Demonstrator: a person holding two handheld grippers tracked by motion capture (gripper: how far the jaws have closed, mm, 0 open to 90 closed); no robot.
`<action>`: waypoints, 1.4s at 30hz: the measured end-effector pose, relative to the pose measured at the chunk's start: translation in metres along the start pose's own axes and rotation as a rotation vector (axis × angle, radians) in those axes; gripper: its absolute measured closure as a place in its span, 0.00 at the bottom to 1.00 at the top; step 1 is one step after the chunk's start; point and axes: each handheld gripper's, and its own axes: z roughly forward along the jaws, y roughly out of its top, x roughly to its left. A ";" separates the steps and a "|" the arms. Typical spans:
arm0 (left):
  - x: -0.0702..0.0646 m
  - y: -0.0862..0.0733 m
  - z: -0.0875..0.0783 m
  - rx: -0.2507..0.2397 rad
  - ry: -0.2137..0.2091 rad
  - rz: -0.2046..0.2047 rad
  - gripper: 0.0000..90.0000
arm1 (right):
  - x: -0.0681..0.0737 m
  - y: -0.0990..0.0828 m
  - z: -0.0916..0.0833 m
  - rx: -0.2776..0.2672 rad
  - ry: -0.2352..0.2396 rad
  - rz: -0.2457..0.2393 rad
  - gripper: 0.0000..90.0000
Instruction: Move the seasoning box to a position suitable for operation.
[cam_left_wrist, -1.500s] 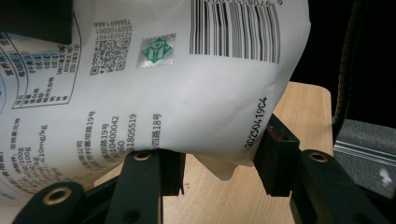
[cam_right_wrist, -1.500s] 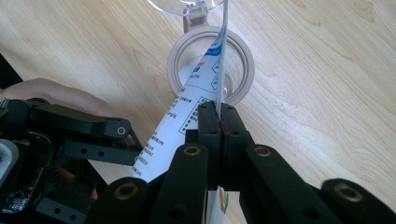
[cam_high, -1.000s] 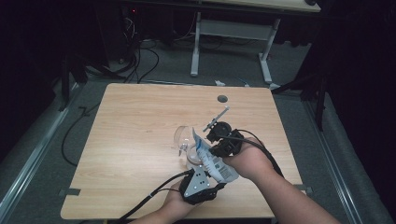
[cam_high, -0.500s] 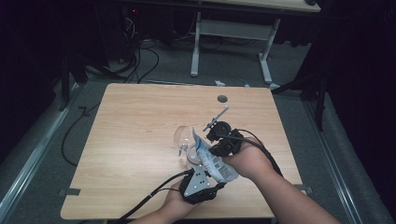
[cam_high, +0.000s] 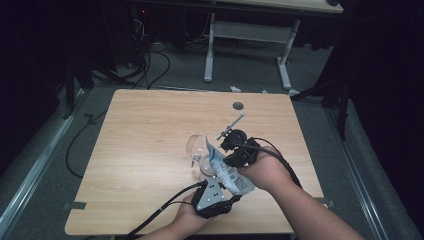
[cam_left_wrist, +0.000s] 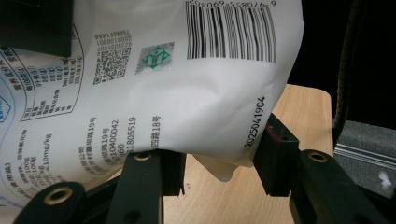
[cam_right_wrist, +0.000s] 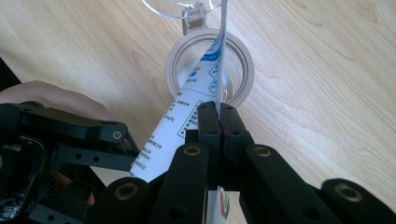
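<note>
A white printed pouch (cam_high: 229, 174) with a barcode (cam_left_wrist: 224, 32) is held tilted over a small open jar (cam_high: 202, 164) near the table's front. The jar's tan rim (cam_right_wrist: 175, 77) lies just below the pouch's top edge, and its clear flip lid (cam_high: 195, 145) stands open behind. My left gripper (cam_high: 230, 189) grips the pouch's bulging lower end (cam_left_wrist: 217, 161) between both jaws. My right gripper (cam_high: 223, 161) is shut on the pouch's thin upper edge (cam_right_wrist: 218, 114). Whatever is inside the jar is hidden.
The wooden table (cam_high: 145, 130) has a round cable hole (cam_high: 238, 105) near its far edge. Cables trail from both grippers toward the front edge. Behind the table stand another desk's white legs (cam_high: 210, 45) and floor cables (cam_high: 150, 55).
</note>
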 end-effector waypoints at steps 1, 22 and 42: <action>0.000 0.000 0.000 0.000 0.000 0.000 0.66 | 0.000 0.000 0.000 -0.001 -0.001 -0.002 1.00; 0.002 0.001 -0.002 -0.005 0.005 0.001 0.66 | 0.001 0.003 -0.002 -0.002 -0.006 -0.004 1.00; 0.003 0.003 -0.002 -0.013 0.004 -0.005 0.66 | -0.001 0.004 -0.002 -0.009 -0.006 -0.009 1.00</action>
